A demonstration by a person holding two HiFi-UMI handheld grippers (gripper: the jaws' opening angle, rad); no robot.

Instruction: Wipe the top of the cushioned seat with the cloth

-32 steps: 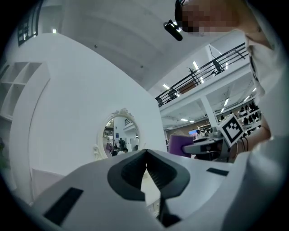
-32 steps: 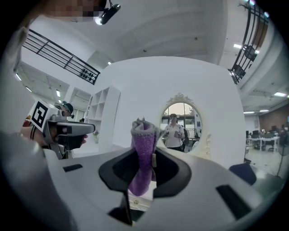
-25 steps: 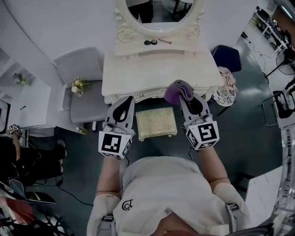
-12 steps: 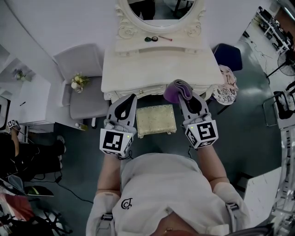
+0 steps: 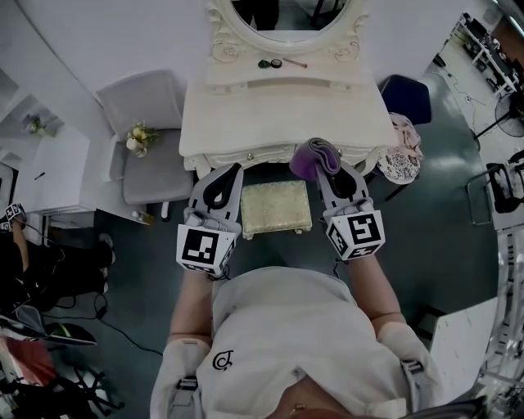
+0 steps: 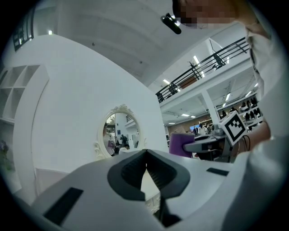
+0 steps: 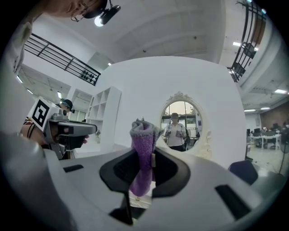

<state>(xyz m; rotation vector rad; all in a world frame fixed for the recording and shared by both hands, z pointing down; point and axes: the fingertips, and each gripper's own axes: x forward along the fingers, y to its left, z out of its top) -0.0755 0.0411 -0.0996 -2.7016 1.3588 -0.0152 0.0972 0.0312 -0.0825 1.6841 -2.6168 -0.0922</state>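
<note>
The cushioned seat (image 5: pixel 275 209), a small stool with a pale gold top, stands on the floor in front of the white dressing table (image 5: pixel 282 110), between my two grippers in the head view. My right gripper (image 5: pixel 329 169) is shut on a purple cloth (image 5: pixel 313 159), held above the stool's far right corner near the table's front edge. In the right gripper view the cloth (image 7: pixel 143 151) stands up between the jaws of the right gripper (image 7: pixel 145 159). My left gripper (image 5: pixel 230 169) hangs left of the stool. In the left gripper view the left gripper (image 6: pixel 146 153) has its jaw tips together, nothing between them.
An oval mirror (image 5: pixel 282 16) and small cosmetic items (image 5: pixel 274 63) sit on the dressing table. A grey chair (image 5: pixel 147 147) with a flower bunch (image 5: pixel 139 137) stands at the left, a dark blue chair (image 5: pixel 405 98) and a patterned bag (image 5: pixel 399 159) at the right. Cables lie on the dark floor.
Both grippers and the cloth keep their places relative to the stool. The head view has drifted slightly, so the scene sits a little higher.
</note>
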